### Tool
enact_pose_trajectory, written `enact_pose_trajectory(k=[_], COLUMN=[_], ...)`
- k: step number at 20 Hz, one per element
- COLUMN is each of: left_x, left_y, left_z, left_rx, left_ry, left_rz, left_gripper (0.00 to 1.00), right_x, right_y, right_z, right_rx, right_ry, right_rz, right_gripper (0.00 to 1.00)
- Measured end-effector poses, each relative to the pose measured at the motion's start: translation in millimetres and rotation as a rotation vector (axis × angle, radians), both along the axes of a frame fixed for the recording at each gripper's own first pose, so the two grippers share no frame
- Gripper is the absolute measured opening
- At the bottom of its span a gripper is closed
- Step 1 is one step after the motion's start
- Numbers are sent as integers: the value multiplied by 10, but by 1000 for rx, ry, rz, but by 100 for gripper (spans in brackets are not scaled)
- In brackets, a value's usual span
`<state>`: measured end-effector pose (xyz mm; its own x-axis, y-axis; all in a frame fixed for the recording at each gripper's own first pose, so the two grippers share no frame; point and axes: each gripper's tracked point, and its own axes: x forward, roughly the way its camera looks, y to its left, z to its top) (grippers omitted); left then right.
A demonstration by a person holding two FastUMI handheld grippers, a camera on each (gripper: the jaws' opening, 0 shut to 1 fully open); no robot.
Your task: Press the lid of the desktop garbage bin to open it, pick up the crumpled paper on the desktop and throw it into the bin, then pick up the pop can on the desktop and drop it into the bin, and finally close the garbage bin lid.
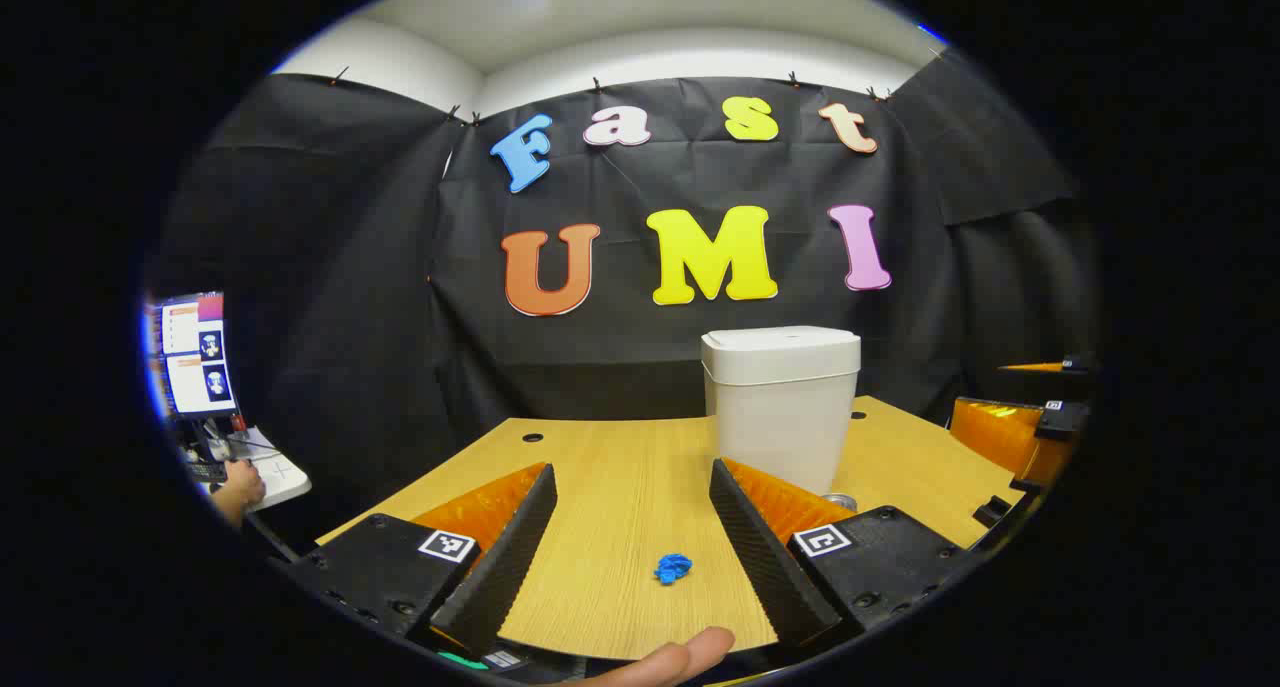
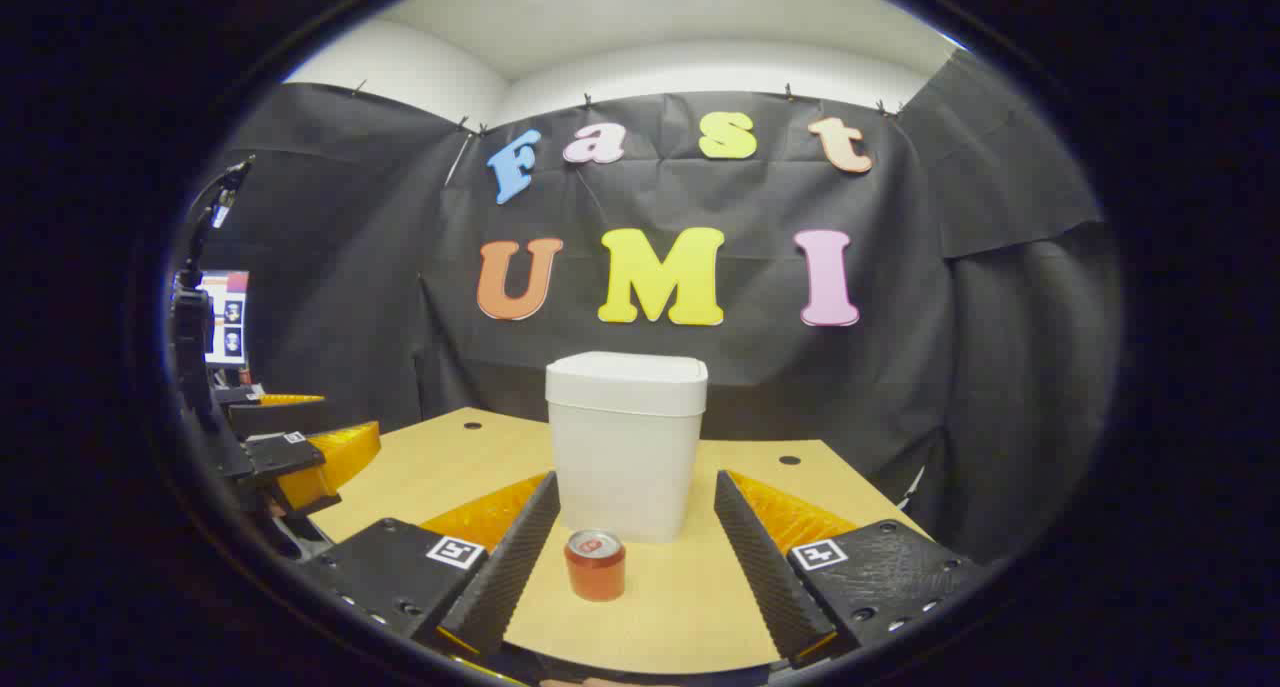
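Crumpled paper (image 1: 673, 568) between jaws — untouched.

In the left gripper view, the pop can (image 1: 838, 502) was almost wholly hidden behind the left gripper's (image 1: 632, 527) own finger, only its top rim showing. The right gripper (image 1: 1030, 437) was cut off at that view's right edge, so its jaws could not be judged. The monitor (image 1: 195, 352) was too small to make out.
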<state>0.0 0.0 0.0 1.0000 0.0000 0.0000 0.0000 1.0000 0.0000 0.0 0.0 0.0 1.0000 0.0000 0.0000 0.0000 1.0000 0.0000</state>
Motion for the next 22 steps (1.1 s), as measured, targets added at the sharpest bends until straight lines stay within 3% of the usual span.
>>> enact_pose_trajectory(k=[22], left_x=[105], left_y=[92], left_z=[-145], left_rx=[9], left_ry=[39], left_rz=[16], left_gripper=[100], right_x=[50], right_y=[-200], right_z=[-25], right_rx=[-10], right_ry=[0], right_rz=[-45], right_gripper=[98])
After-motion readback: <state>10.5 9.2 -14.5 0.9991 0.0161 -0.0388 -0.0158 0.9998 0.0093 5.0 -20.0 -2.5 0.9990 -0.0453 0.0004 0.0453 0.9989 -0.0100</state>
